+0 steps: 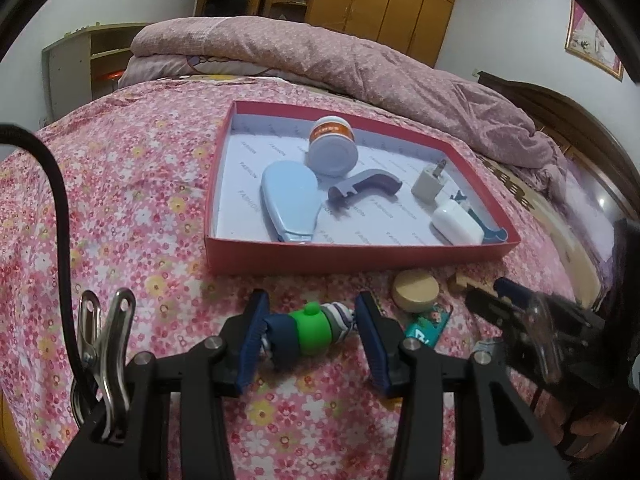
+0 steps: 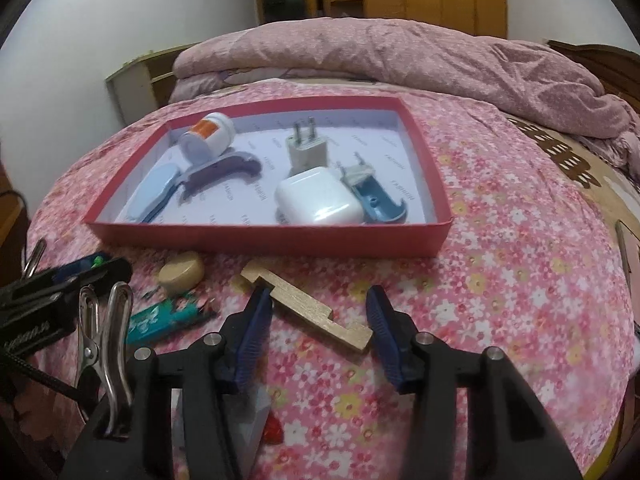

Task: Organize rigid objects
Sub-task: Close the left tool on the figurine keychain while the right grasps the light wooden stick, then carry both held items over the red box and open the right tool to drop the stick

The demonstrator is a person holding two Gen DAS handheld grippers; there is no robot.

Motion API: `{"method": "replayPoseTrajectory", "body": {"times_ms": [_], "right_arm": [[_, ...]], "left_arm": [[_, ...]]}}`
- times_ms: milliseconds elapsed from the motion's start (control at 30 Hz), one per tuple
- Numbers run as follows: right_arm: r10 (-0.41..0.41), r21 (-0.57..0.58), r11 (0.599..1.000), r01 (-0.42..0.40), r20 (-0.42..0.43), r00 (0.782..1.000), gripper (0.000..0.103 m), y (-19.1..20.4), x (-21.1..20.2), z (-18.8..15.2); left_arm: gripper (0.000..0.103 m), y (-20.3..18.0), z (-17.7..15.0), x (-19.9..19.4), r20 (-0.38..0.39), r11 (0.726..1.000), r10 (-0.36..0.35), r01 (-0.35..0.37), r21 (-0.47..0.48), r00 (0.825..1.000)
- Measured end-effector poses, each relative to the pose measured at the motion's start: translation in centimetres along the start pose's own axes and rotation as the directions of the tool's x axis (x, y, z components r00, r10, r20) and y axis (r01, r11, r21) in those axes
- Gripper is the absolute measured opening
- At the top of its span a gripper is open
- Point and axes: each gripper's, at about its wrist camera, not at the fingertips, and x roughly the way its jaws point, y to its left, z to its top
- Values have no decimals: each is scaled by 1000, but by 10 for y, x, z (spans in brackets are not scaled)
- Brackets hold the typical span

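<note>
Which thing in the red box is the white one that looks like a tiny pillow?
Find the red box on the flowery bed. In its near right part lies the earbud case, beside a blue hook. It alone is smooth, rounded and plain white.

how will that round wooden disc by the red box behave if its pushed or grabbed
The round wooden disc looks stiff and probably light. Lying flat on the soft floral bedsheet, it should slide rather than roll. Its low, curved edge may slip between flat pads.

Floral-sheeted bed (image 2: 500, 264), red box (image 2: 256, 242), wooden block (image 2: 308, 304), round puck (image 2: 181, 271), folded quilt (image 2: 400, 52)
</note>
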Motion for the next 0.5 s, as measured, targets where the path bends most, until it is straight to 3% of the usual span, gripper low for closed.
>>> {"method": "replayPoseTrajectory", "body": {"times_ms": [500], "right_arm": [[65,1,998,-65,53,996,50,0,-28,-3]], "left_arm": [[47,-15,22,-32,86,999,-25,22,37,996]]}}
